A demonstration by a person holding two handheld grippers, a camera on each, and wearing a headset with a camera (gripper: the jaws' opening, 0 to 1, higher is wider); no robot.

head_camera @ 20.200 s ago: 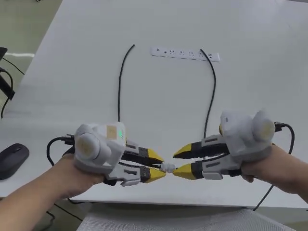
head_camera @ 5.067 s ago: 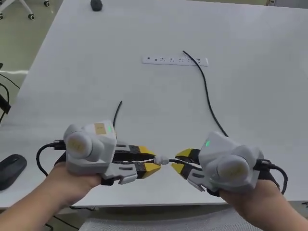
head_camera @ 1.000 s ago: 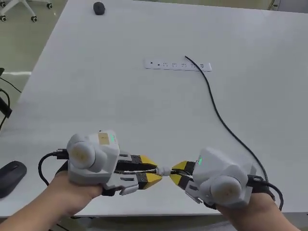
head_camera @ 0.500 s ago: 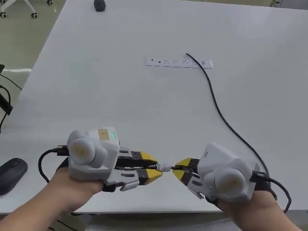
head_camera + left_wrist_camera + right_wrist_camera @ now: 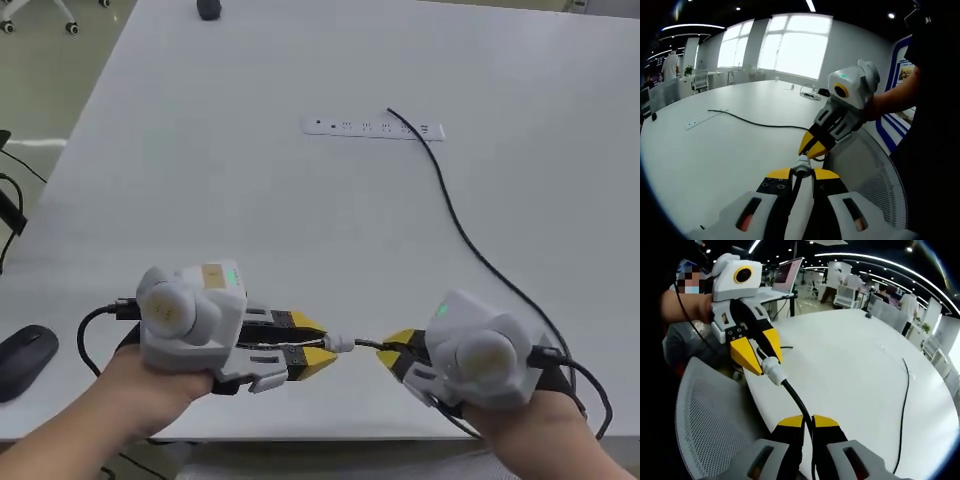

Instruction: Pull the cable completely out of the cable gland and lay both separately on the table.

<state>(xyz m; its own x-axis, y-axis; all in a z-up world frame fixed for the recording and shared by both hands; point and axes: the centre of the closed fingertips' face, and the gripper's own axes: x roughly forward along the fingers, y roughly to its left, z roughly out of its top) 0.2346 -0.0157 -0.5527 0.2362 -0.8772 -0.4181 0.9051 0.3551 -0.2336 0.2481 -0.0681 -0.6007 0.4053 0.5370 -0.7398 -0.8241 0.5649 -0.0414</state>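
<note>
While both tools hang over the near edge of the worktop [image 5: 250, 200], the left hand-held gripper [image 5: 328, 347] is clenched on the white cable gland [image 5: 343, 345] to anchor it, and the right hand-held gripper [image 5: 385, 351], just beside, pinches the black cable [image 5: 466, 240] so it can be drawn out the opposite way; the cable, not yet free of the gland, trails away toward the far power strip [image 5: 372, 128].
</note>
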